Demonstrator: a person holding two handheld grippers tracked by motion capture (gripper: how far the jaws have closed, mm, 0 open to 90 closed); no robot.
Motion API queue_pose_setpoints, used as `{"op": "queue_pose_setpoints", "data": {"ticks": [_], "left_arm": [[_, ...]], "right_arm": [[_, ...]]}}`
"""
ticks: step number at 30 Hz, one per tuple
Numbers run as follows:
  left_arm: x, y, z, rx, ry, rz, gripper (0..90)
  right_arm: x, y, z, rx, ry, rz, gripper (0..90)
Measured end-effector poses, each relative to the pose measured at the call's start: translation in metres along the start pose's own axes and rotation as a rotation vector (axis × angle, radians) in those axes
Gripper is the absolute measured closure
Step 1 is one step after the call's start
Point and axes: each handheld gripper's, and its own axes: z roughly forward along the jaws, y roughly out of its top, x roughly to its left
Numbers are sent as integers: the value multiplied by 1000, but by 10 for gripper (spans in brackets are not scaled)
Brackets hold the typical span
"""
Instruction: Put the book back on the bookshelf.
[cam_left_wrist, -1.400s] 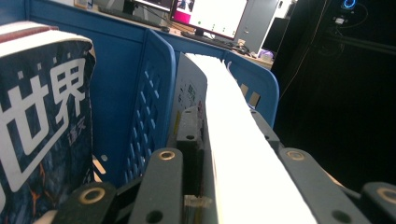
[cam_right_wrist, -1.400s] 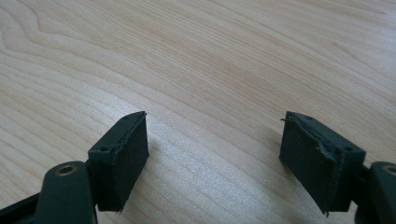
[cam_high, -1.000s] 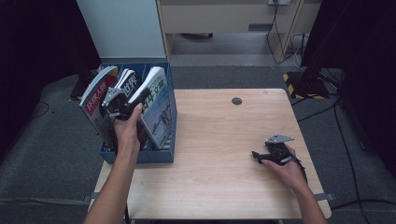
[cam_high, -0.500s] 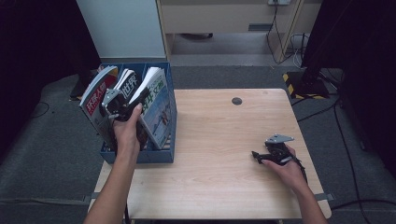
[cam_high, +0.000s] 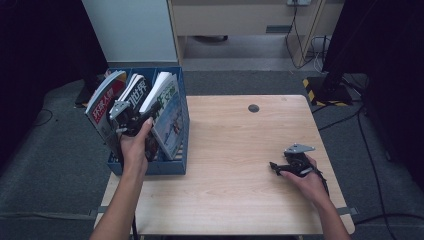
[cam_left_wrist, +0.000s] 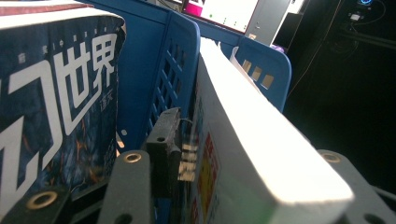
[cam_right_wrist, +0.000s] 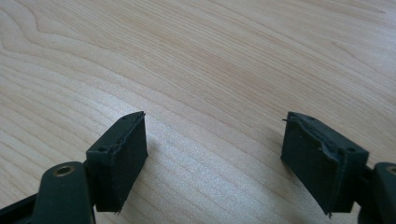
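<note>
Two tools, left tool (cam_high: 131, 116) astride book (cam_left_wrist: 261, 154) edge, jaws just opening

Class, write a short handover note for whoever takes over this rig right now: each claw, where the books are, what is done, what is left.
Left claw: at the blue rack, jaws just been opening, either side of the thick book in the right slot.
Right claw: open, resting on the table, holding nothing.
Done: three books stand in the rack.
Left: probably just draw the left claw clear.
</note>
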Motion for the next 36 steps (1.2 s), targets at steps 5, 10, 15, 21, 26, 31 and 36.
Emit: {"op": "queue_pose_setpoints", "data": {"ticks": [5,10,15,21,26,31,36], "left_arm": [[-1,-1,-8,-10,-6,15,500],[0,1,-17,-24,1,21,481],[-2,1,-26,-25,-9,31,476],[-4,1,-28,-24,-14,38,471],[-7,0,-30,-18,-17,53,454],[-5,-3,-36,-12,-16,54,449],[-4,-7,-43,-17,-16,51,448]], "right_arm": [[0,0,0,0,1,4,217],[0,0,0,0,1,4,217],[0,0,0,0,1,6,217],[0,0,0,1,1,6,217],[0,0,0,0,2,6,216],[0,0,0,1,1,6,216],[0,1,0,0,2,4,216]]}}
